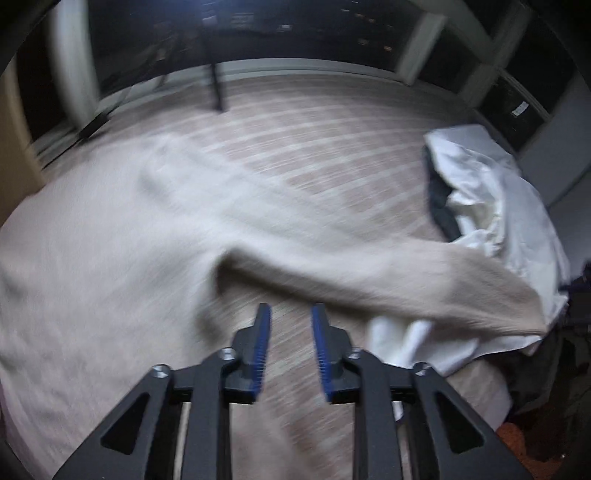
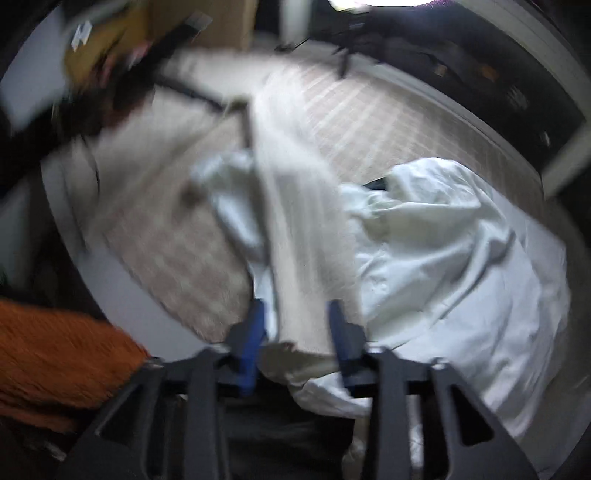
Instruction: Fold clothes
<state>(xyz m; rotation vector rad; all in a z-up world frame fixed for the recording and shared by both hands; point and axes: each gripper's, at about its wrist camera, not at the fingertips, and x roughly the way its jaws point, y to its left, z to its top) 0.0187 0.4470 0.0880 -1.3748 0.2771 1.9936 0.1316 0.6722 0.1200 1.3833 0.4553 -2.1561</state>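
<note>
A beige knit sweater (image 1: 110, 240) lies spread on the bed, blurred by motion. One sleeve (image 1: 406, 280) stretches right, and its cuff rests on a crumpled white cloth (image 1: 491, 192). My left gripper (image 1: 290, 317) hovers open over the striped bed cover (image 1: 332, 147), just below the sweater's armpit, with nothing between its fingers. In the right wrist view the same sleeve (image 2: 295, 229) runs toward the camera. Its cuff end lies between the wide-apart fingers of my right gripper (image 2: 295, 314), which stands open.
White cloth (image 2: 443, 251) is piled on the right of the bed over a dark garment (image 1: 441, 206). An orange fuzzy fabric (image 2: 55, 354) sits at the lower left. A dark window wall (image 1: 258, 33) runs behind the bed. The bed edge (image 1: 491, 384) drops off at the right.
</note>
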